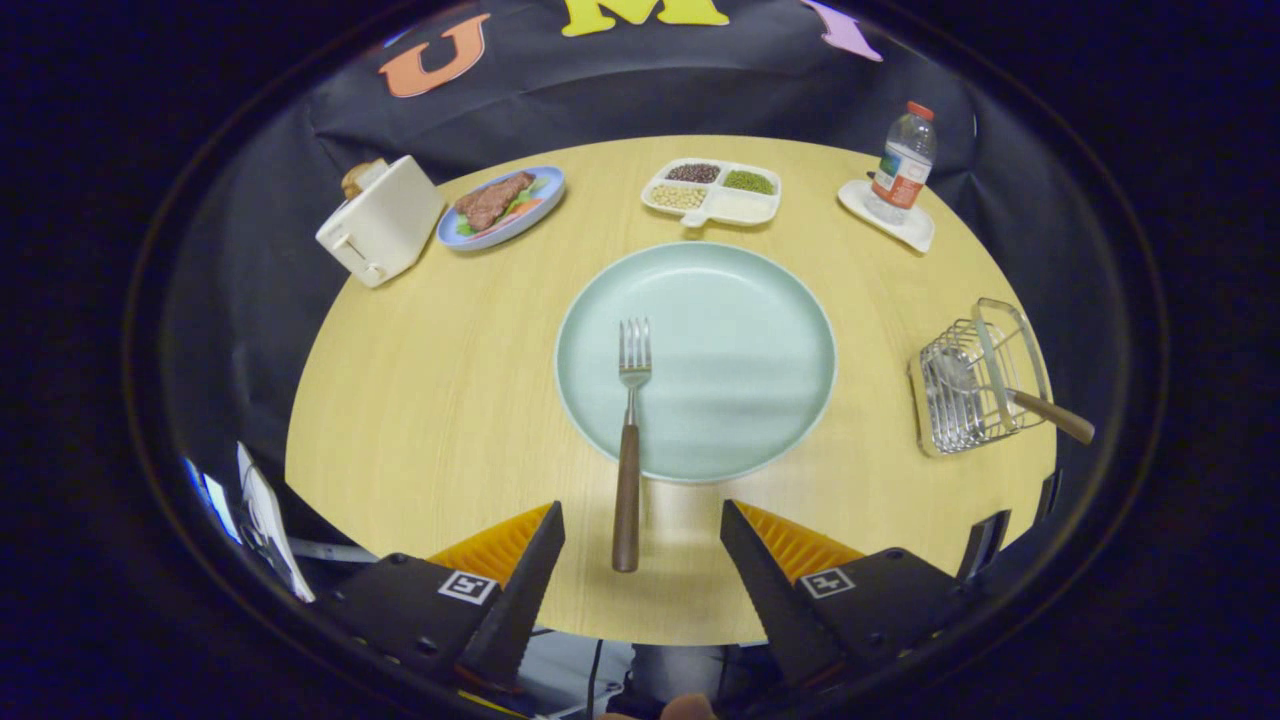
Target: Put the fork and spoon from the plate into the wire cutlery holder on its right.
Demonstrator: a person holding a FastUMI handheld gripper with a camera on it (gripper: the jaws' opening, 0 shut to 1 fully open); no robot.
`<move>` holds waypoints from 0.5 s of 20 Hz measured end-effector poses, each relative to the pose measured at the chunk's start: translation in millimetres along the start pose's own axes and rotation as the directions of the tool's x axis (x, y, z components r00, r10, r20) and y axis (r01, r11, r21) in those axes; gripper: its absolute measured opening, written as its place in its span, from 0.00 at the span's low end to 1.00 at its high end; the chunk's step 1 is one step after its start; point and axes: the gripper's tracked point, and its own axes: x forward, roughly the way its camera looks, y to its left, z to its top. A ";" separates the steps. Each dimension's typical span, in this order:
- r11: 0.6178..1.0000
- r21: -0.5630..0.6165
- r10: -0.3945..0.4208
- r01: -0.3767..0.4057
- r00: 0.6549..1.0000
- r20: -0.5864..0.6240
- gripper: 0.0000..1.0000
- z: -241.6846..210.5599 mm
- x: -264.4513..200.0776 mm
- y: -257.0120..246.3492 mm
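Across the near rim of the plate [740, 350] lies the fork [629, 450], long axis running away from the gripper [642, 520], tines on the plate pointing toward the table's [430, 400] far edge, handle overhanging toward the near edge. Gripper fingers are spread wide, level, flanking the handle end without touching. Near the right edge, the wire cutlery holder [975, 385] holds the spoon [1010, 395], handle pointing right.

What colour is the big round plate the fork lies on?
Pale mint green plate, clearest in the gripper view, just beyond the open hand-held gripper.
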 end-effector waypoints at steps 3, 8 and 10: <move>1.000 0.009 0.012 -0.011 0.999 -0.037 0.84 -6.7 11.0 3.1; 1.000 0.013 0.016 -0.015 0.997 -0.069 0.67 -8.9 20.5 7.0; 1.000 0.006 0.012 -0.012 0.996 -0.083 0.39 -9.8 23.8 9.1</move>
